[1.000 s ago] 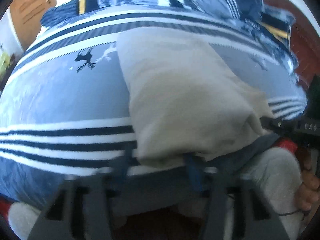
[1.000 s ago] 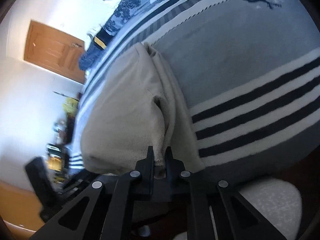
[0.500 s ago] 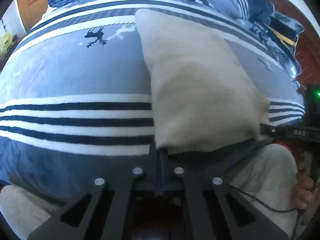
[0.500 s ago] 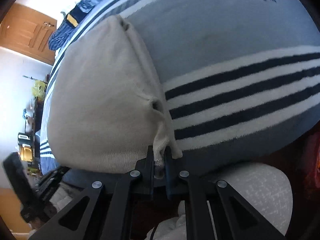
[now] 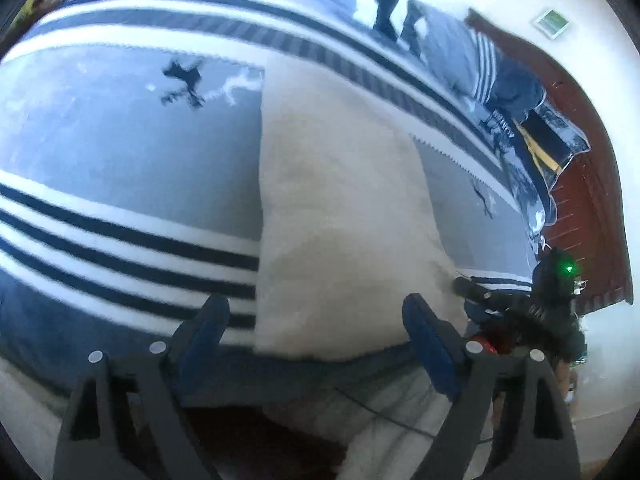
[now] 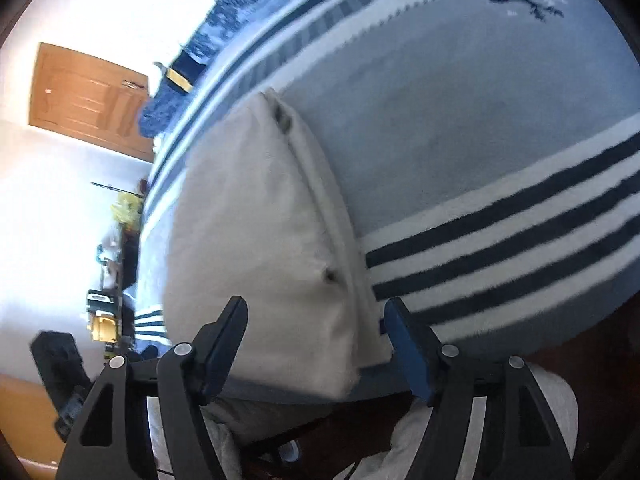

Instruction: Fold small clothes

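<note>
Both claws, left claw (image 5: 316, 312) and right claw (image 6: 316, 314), just opened wide, empty, over the folded beige garment (image 5: 340, 216)

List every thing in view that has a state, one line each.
Beige garment: folded lengthwise, lying flat on the blanket, released.
Left gripper: open, jaws just opened, holding nothing.
Right gripper: open, jaws just opened, garment's edge between them, not pinched.
Blanket: spread flat.
Door: closed.
</note>
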`<action>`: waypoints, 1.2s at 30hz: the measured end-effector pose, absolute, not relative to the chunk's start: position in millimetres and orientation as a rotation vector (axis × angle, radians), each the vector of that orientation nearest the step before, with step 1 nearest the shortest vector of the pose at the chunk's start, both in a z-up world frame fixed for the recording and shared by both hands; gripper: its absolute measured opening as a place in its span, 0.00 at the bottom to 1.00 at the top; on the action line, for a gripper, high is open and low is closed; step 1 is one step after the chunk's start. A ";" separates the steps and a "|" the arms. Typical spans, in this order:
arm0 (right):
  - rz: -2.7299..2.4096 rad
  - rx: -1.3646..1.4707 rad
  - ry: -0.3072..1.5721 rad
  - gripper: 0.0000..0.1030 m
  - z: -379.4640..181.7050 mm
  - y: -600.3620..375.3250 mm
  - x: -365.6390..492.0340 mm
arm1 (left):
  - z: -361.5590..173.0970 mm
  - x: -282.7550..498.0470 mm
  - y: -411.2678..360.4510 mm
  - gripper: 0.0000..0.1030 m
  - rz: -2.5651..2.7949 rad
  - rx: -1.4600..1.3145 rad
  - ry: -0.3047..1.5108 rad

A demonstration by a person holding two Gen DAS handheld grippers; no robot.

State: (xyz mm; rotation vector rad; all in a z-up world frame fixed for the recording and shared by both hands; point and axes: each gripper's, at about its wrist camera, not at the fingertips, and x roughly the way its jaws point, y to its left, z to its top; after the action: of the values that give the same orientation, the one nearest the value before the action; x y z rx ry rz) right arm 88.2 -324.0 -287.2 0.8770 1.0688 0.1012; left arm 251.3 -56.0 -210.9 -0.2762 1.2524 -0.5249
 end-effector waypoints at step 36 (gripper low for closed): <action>0.087 0.853 1.009 0.64 -266.9 -309.2 69.7 | -188.7 226.8 -26.2 0.61 -0.455 -0.192 1.174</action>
State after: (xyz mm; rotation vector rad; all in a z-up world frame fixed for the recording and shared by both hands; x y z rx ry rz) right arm 69.7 -309.2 -266.9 0.8533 1.0090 0.0868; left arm 226.8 -26.2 -188.7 -0.1919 1.1744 -0.4554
